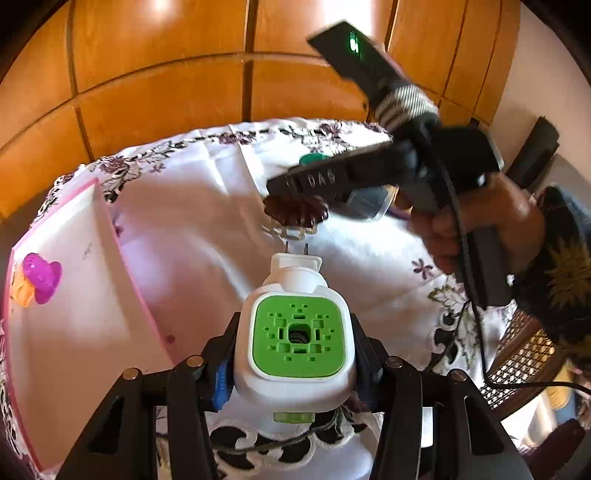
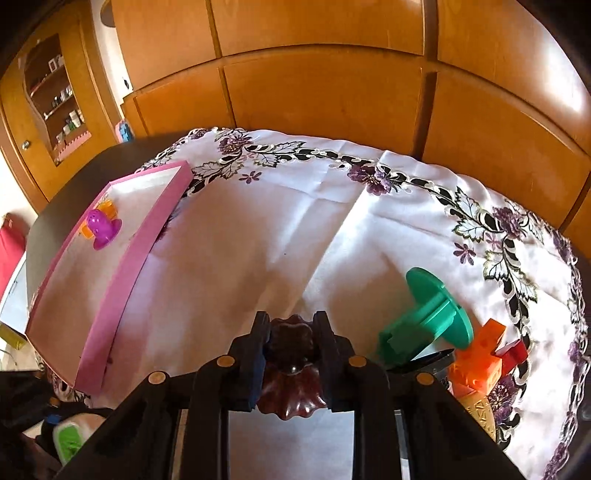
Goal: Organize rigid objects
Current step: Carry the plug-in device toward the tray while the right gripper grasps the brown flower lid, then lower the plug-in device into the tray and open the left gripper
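Green spool [image 2: 428, 317] — right wrist only; plug prongs [image 1: 295, 249] — left only.

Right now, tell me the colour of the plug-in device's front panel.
Bright green panel on a white plug-in device, clearest in the left wrist view.

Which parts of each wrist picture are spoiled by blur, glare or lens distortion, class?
Left wrist view: the right gripper and the hand holding it are motion-blurred, while the white and green plug-in device stays sharp. Glare whitens the cabinet doors at the top. Right wrist view: sunlight washes out the tablecloth, and the fisheye bows the pink tray.
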`<state>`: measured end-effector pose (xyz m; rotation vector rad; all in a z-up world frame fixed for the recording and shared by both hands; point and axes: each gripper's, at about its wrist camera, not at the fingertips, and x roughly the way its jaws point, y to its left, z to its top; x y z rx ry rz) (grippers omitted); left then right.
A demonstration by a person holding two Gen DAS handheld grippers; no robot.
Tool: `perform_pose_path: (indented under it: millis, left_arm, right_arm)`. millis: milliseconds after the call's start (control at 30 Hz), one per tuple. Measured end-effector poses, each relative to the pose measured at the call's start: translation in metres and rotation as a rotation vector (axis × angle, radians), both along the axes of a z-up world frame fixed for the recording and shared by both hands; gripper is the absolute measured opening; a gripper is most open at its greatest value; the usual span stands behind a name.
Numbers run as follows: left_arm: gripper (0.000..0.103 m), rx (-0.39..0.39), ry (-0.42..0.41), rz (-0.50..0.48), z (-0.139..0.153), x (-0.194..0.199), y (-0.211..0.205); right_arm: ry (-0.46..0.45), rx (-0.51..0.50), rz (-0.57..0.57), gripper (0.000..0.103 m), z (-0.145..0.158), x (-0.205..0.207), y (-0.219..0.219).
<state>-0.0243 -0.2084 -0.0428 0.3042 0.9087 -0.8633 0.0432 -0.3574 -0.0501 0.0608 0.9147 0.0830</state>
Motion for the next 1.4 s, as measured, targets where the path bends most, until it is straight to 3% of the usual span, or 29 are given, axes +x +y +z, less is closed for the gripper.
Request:
perform_pose_path:
  millis: [233,467,700,867,1000,1233,1400]
  left_arm:
    - [0.052,-0.125,0.062,0.088,0.033,0.013,0.037]
    - [0.052,-0.207,0.082,0.289,0.059,0.055,0.092]
    - [0.052,-0.163,0.062,0.467,0.059,0.116,0.112]
    - [0.052,-0.168,0.109,0.522,0.038,0.163,0.106]
    - [0.052,-0.124,0.158,0.561,0.013,0.198,0.096]
    - [0.052,-0.04,0.178,0.574,-0.019,0.216,0.081]
    - [0.062,-0.055,0.171,0.568,-0.014,0.204,0.086]
  right_arm:
    - [0.004,-0.037,0.003,0.023,0.001,-0.001,0.005]
    - [0.006,-0.066,0.008,0.023,0.001,-0.002,0.008]
    - [0.006,-0.079,0.013,0.023,0.001,-0.001,0.01]
    - [0.006,-0.078,0.014,0.023,0.001,-0.001,0.01]
    - [0.005,-0.082,0.016,0.023,0.001,-0.001,0.01]
    - [0.003,-0.093,0.026,0.023,0.0,0.0,0.012]
    - [0.003,-0.096,0.031,0.023,0.0,0.0,0.012]
